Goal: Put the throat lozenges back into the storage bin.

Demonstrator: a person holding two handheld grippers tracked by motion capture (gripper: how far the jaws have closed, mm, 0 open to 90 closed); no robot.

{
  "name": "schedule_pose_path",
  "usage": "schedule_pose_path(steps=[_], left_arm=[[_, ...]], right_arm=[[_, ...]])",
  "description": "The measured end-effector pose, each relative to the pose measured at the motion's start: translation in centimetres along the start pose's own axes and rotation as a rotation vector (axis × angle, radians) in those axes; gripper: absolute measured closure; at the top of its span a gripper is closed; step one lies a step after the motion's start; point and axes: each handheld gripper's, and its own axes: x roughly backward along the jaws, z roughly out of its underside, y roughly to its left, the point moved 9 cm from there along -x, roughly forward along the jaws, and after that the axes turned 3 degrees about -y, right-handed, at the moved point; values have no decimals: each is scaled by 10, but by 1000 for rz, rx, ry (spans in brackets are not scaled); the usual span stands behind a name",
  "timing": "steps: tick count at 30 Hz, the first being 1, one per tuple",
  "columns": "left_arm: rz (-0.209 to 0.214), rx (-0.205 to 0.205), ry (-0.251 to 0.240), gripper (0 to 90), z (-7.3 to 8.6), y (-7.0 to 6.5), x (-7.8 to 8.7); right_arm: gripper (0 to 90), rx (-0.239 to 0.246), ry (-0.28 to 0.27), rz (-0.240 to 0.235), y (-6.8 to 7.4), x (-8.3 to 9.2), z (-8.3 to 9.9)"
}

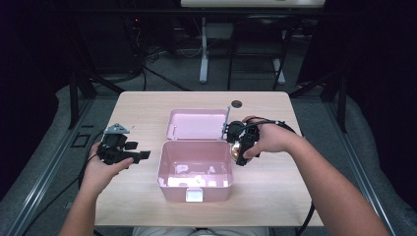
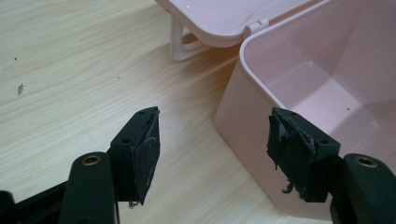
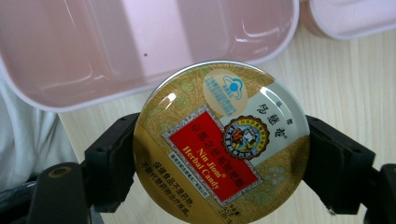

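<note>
Your right claw [image 3: 219, 154] clamps a candy tin [image 3: 220, 140] at the open pink box's [image 1: 195, 169] three o'clock rim, ready to drop in; your left claw [image 2: 212, 149] waits wide at nine o'clock.

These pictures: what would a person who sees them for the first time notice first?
Most likely the open pink box in the middle of the wooden table, its lid laid back behind it. Next, the round gold candy tin with a red label, clamped between the jaws of the right gripper just beside the box's right rim. The left gripper waits open at the box's left side.
</note>
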Motion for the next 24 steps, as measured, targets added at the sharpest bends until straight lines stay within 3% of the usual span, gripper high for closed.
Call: schedule_pose_path(steps=[24], left_arm=[[4, -9, 10, 343, 1, -1, -2]], right_arm=[[197, 83, -22, -24, 19, -3, -42]])
